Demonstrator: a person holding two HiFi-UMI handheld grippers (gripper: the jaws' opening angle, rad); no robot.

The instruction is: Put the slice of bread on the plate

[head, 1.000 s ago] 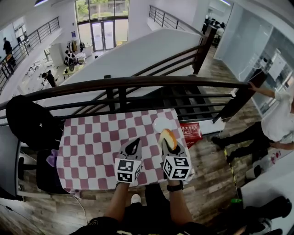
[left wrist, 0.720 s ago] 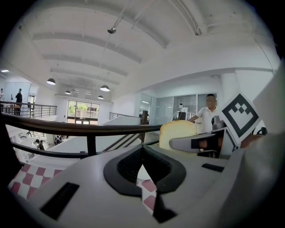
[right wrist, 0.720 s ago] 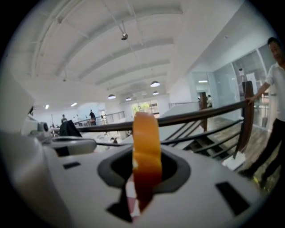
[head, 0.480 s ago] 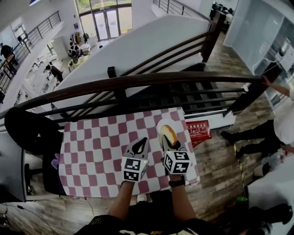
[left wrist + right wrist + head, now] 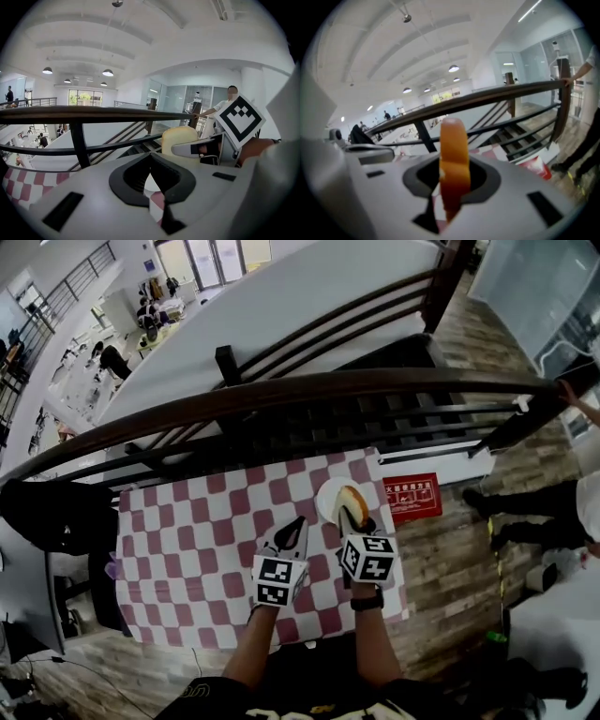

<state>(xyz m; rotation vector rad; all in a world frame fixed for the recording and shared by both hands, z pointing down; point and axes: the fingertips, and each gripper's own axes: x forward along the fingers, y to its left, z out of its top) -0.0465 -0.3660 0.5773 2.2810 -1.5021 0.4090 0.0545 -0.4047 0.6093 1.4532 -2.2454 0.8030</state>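
Note:
A slice of bread (image 5: 351,506) with an orange-brown crust stands on edge between the jaws of my right gripper (image 5: 355,518), which is shut on it. It hangs over the white plate (image 5: 328,495) near the far right corner of the red-and-white checked table (image 5: 187,540). In the right gripper view the bread (image 5: 453,159) shows edge-on in that gripper (image 5: 452,176). My left gripper (image 5: 293,530) is beside it over the cloth, shut and holding nothing. The left gripper view shows its tips (image 5: 151,157) touching, with the bread (image 5: 179,138) to the right.
A dark curved railing (image 5: 281,395) runs just beyond the table's far edge, with a stairwell behind. A red sign (image 5: 410,496) lies on the floor to the right. A black bag (image 5: 52,517) sits at the table's left. A person stands at the far right edge.
Both grippers have moved forward and down toward the table's far right corner. The bread, earlier short of the plate, now hangs over it.

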